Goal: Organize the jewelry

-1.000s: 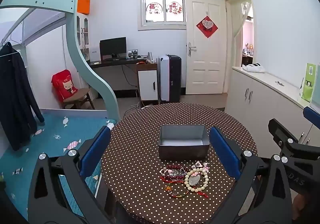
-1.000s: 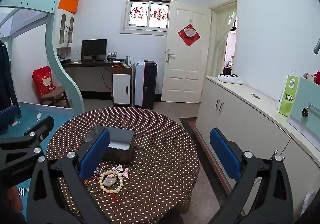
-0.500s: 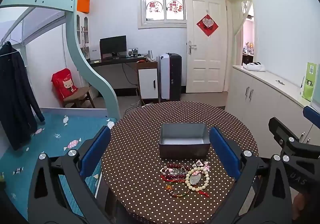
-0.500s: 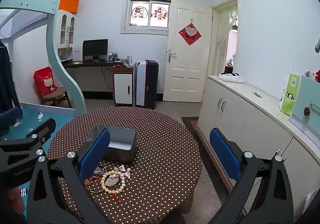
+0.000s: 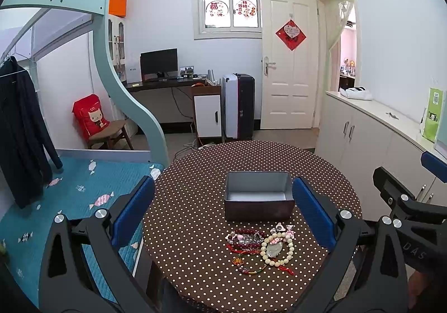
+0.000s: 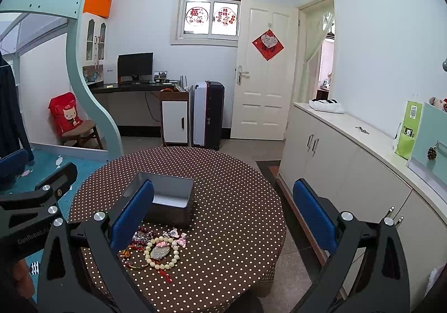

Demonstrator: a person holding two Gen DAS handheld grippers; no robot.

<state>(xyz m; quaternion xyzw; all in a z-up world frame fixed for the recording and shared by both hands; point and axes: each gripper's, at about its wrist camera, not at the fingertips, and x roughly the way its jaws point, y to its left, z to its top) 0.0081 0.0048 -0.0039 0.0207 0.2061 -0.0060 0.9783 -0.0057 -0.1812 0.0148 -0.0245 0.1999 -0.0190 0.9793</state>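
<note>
A pile of jewelry lies on the round polka-dot table point(image 5: 195, 173): a cream bead bracelet point(image 5: 276, 248) around a pale pendant, dark red beads point(image 5: 245, 237), red cord pieces and small pink charms. It also shows in the right wrist view point(image 6: 162, 253). An open, empty grey metal box point(image 5: 258, 198) stands just behind the pile, also seen in the right wrist view point(image 6: 170, 201). My left gripper point(image 5: 223, 212) is open and empty, held above the table's near side. My right gripper point(image 6: 223, 215) is open and empty, to the right of the pile.
A white cabinet run point(image 5: 377, 131) stands to the right of the table. A teal bed point(image 5: 69, 195) with a loft frame is at the left. A desk, a suitcase point(image 5: 240, 106) and a door are at the far wall.
Both grippers have drifted slightly; the view of the table has shifted a little. Nothing was taken hold of and the jewelry has not moved.
</note>
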